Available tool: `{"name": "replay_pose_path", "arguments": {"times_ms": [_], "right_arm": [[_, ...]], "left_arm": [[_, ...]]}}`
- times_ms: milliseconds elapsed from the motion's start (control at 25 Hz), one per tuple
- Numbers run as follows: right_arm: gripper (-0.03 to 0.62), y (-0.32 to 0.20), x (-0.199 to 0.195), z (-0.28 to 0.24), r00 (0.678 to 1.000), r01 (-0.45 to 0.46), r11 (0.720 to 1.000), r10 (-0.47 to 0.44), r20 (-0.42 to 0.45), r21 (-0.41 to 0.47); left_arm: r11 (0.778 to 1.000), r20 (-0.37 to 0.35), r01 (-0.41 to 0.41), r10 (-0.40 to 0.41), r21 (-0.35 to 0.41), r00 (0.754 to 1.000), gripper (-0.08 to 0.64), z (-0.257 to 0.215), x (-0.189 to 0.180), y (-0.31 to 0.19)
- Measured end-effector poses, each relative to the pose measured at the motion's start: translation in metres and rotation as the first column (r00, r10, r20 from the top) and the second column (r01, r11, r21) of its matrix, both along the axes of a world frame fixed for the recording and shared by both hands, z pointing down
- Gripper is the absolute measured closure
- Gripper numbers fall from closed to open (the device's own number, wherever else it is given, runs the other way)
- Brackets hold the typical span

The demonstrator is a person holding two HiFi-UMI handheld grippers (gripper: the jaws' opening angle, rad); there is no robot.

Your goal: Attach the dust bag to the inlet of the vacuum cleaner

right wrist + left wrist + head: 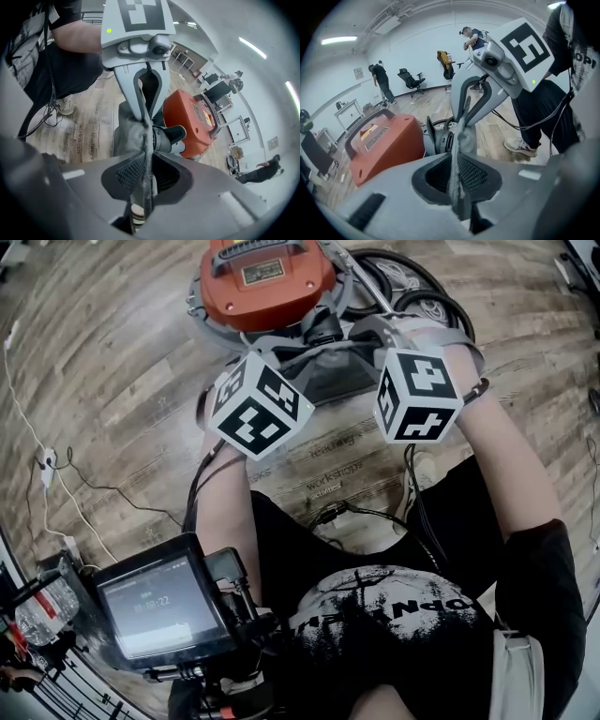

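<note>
The vacuum cleaner [265,282] has an orange top and stands on the wood floor ahead of me. Its black inlet [169,136] sticks out toward me. A grey fabric dust bag [330,371] hangs between my two grippers, just in front of the inlet. My left gripper [457,187] is shut on one edge of the bag's fabric. My right gripper [143,192] is shut on the opposite edge, facing the left one. In the head view the marker cubes [258,407] hide both sets of jaws. I cannot tell whether the bag's opening touches the inlet.
A black hose [417,292] lies coiled behind the vacuum on the right. A white cable and plug [47,465] trail across the floor at left. A monitor rig [159,607] sits low by my body. Office chairs [411,79] and people stand far off.
</note>
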State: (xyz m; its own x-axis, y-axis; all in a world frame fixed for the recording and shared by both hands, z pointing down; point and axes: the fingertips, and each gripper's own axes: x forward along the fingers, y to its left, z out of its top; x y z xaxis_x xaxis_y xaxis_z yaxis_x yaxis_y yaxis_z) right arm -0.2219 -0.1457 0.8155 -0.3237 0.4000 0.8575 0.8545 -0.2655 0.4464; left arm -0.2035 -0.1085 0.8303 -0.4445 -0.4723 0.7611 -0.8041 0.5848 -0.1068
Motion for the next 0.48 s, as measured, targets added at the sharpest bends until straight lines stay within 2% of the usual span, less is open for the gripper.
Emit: {"name": "replay_pose_path", "arguments": {"times_ms": [240, 480], "right_arm": [[0.537, -0.009, -0.002, 0.010, 0.995, -0.037, 0.999, 0.038, -0.088, 0.013], [0.538, -0.012, 0.000, 0.011, 0.996, -0.006, 1.000, 0.006, -0.092, -0.007]], "left_arm": [[0.999, 0.003, -0.017, 0.017, -0.044, 1.000, 0.517, -0.004, -0.006, -0.007], [0.998, 0.001, -0.013, 0.013, -0.068, 1.000, 0.517, -0.001, -0.003, -0.011]]}}
